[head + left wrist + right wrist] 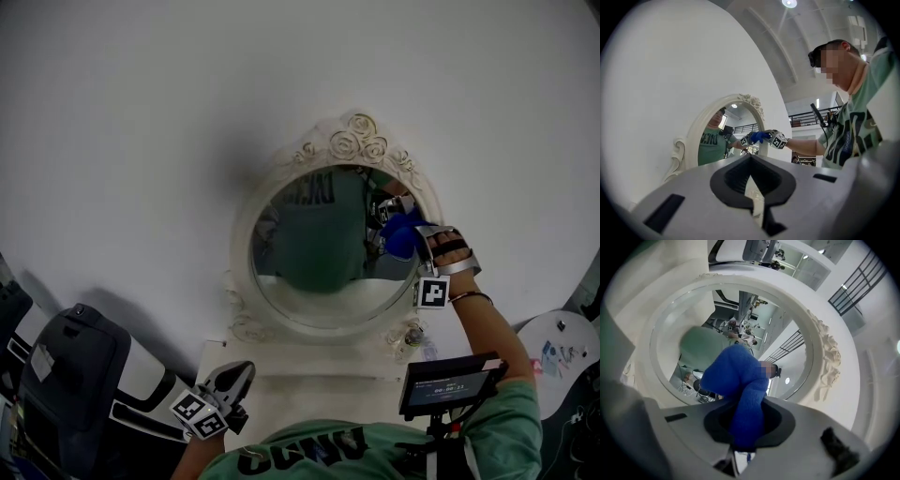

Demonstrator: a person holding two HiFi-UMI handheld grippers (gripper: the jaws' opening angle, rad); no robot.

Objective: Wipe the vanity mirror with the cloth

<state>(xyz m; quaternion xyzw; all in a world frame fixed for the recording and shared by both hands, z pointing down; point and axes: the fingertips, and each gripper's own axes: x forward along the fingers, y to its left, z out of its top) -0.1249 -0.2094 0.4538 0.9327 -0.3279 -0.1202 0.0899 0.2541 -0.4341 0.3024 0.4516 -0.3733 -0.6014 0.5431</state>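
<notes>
An oval vanity mirror [323,258] in an ornate white frame [354,141] with carved roses stands on a white base against a white wall. My right gripper [422,246] is shut on a blue cloth [403,236] and presses it against the glass at the mirror's right edge. In the right gripper view the blue cloth [738,390] bulges out of the closed jaws onto the glass [693,319]. My left gripper [230,382] hangs low at the left of the base, jaws shut with nothing between them. The left gripper view shows the mirror [722,136] from the side, with the cloth [758,136] on it.
A black bag [66,375] lies on the floor at the lower left. A small screen [450,382] on a mount sits at the person's chest. A round white table [562,352] with small items stands at the right edge.
</notes>
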